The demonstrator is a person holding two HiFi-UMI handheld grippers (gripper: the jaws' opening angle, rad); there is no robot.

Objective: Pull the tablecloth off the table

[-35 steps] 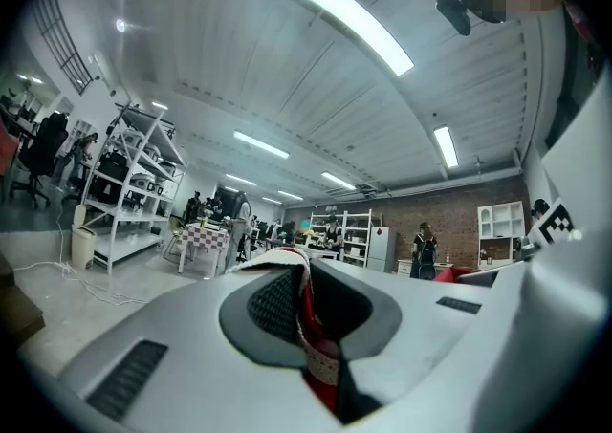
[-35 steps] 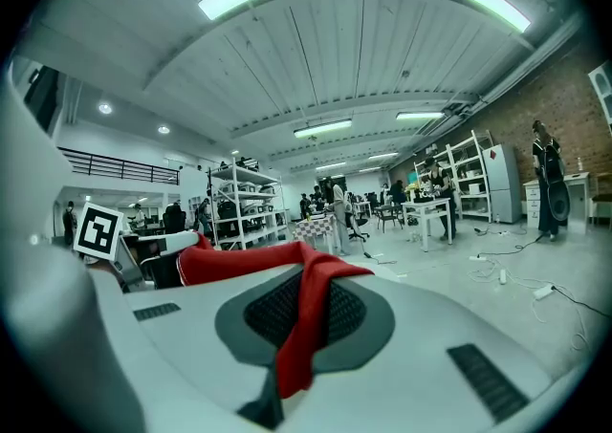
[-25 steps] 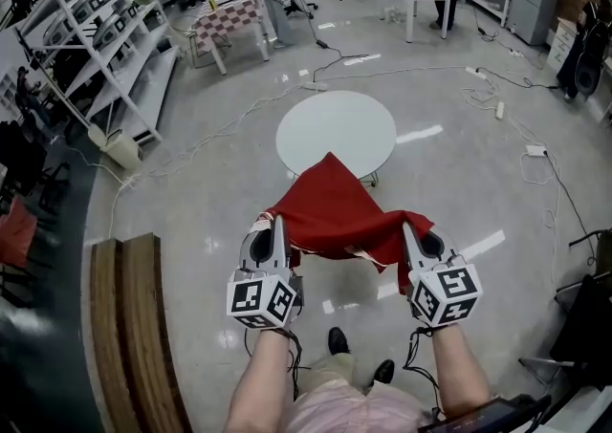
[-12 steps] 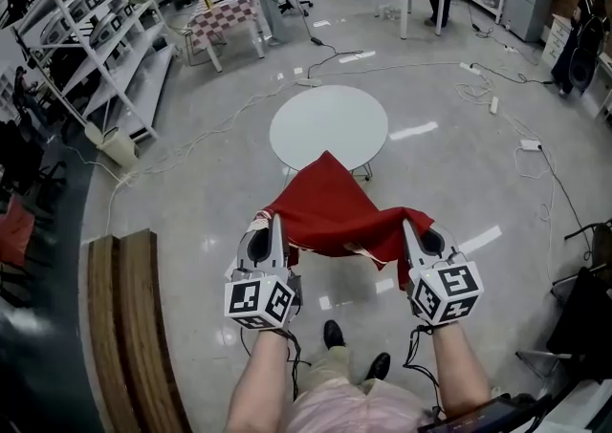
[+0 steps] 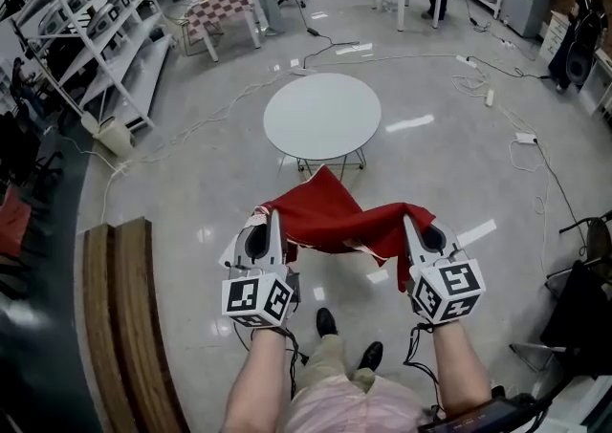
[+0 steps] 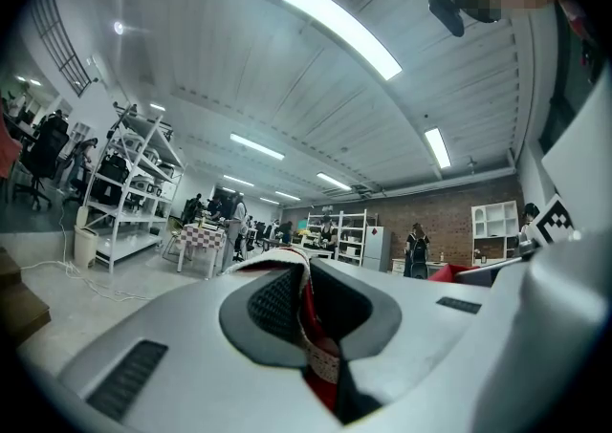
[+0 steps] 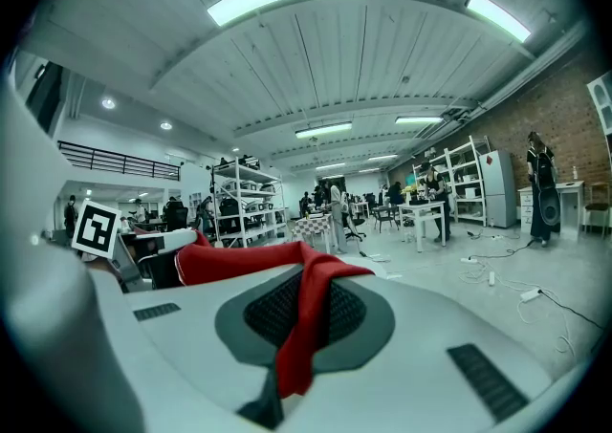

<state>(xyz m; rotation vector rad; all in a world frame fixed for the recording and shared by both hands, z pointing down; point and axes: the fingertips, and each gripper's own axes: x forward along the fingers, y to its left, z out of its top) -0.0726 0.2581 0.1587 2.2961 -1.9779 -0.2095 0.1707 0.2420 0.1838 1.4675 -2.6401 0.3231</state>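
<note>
Left gripper (image 5: 274, 226) is clamped tight on one edge of the red tablecloth (image 5: 330, 211) — its own view shows a fold of the fabric and its pale hem pinched between the closed jaws. Right gripper (image 5: 410, 227) is likewise closed on the opposite edge, with a strip of cloth draped over its pads and trailing down.

Change noted: a second ago the cloth's far corner overlapped the near rim of the round white table (image 5: 322, 116); now that corner sits short of the rim and the tabletop shows bare all round. The cloth hangs slack between the two grippers, over the floor and in front of the person's shoes (image 5: 325, 322). Judgement: the pull is effectively complete — what remains is to carry the cloth away or set it down.

Clearances: the hanging middle sags below the grippers, but I cannot tell whether it brushes the floor. A wooden bench (image 5: 124, 326) lies to the left, well apart from the left gripper. Floor cables (image 5: 521, 140) run to the right and beyond the table, away from the cloth. Open floor lies behind and on both sides for stepping back.
</note>
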